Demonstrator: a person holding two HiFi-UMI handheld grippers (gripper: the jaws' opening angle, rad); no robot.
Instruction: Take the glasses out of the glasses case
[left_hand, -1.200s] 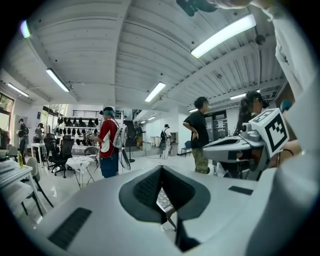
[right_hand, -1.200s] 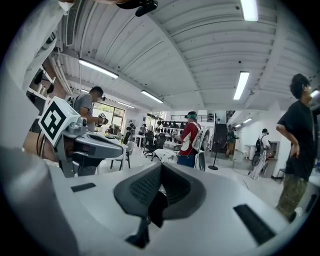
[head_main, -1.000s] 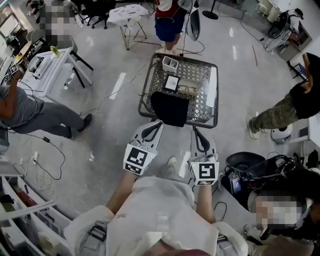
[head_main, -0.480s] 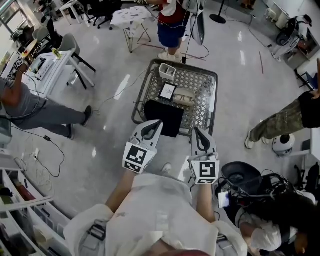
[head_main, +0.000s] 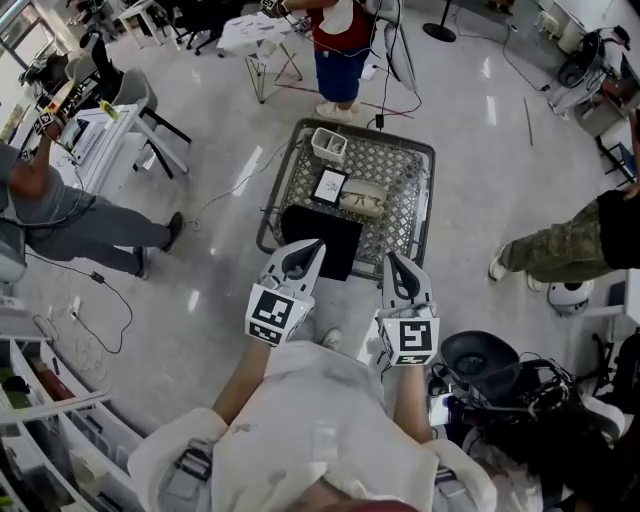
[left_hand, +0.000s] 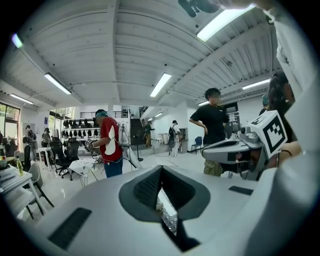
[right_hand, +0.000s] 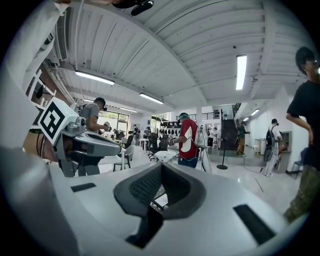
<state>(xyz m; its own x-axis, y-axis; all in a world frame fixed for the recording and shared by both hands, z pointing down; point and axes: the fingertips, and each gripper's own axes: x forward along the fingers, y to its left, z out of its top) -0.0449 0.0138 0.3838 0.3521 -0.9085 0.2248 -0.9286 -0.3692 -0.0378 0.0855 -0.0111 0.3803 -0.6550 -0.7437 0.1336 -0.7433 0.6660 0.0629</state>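
By my reading I am at the reaching-in step and nothing of the task is done yet. The glasses case (head_main: 362, 197) lies closed, as far as I can tell, on the far half of the mesh surface (head_main: 424, 190). It sits just beside a white-framed card (head_main: 328, 185) and well apart from both my tools. My left gripper (head_main: 313, 244) and right gripper (head_main: 391, 258) hover at the near edge, each with its jaws pressed together on nothing (each gripper's own view shows the pads meeting, with only a sliver of mesh and floor glimpsed through the gap below). The next move, I judge, calls for carrying both forward over the black cloth (head_main: 320, 238) and spreading the jaws. One gripper would then pin the case while the other lifts its lid. The glasses themselves are out of sight, presumably inside. The count is one case, one card, one black cloth, one small white basket (head_main: 329, 143) at the far corner, and two grippers.
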